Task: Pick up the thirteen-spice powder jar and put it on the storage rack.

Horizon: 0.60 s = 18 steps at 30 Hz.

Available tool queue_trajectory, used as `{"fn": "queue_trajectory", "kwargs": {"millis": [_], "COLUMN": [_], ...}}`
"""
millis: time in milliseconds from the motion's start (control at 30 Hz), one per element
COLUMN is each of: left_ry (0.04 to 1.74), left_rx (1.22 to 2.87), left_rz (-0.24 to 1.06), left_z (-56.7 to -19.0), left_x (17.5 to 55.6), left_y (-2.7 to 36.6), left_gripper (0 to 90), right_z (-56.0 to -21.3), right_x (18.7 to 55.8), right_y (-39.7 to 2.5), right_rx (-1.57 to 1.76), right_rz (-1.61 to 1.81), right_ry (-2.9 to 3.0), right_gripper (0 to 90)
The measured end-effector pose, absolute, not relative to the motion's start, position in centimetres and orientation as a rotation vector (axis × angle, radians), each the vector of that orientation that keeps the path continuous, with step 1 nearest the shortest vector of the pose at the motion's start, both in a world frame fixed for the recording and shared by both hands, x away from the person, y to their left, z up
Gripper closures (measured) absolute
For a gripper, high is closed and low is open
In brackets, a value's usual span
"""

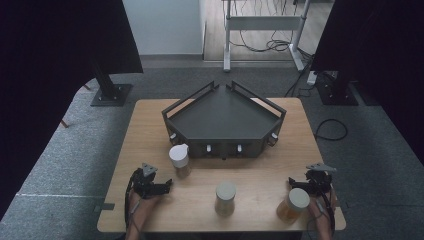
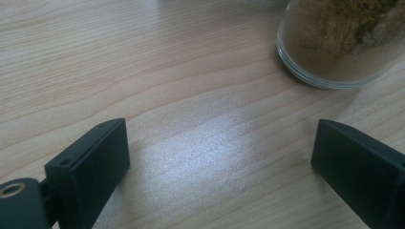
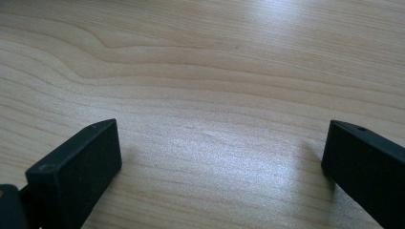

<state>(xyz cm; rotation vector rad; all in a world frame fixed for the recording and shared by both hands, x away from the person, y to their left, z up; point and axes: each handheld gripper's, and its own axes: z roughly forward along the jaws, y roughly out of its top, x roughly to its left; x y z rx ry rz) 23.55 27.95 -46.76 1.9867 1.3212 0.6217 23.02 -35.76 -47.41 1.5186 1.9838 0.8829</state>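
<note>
Here both matte black claws gape wide, empty, over grained wooden table (image 1: 260, 175).

L gripper (image 1: 161, 186): low at table's near-left, jaws spread wide, nothing btwn them, pointing right/fwd.
L hand (image 1: 141, 204): behind it, forearm entering from bottom edge.
R gripper (image 1: 295, 183): low at near-right, jaws wide apart, empty, pointing left.
R hand (image 1: 321, 206): grips rear of gripper, forearm from bottom edge.
</note>
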Motion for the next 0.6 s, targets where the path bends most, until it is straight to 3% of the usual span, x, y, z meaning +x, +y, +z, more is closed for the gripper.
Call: {"fn": "queue_trajectory", "kwargs": {"millis": [600], "left_ry": [1.312], "left_rx": [1.985], "left_rz": [0.637], "left_z": [-46.83], "left_x": [23.13], "left_y": [27.90], "left_gripper": [6.6], "right_z": [-47.42], "right_x": [22.95], "right_y": [-35.76], "right_rx": [1.520], "right_rz": [0.884], "right_ry": [1.980], "right_gripper": [0.0]}}
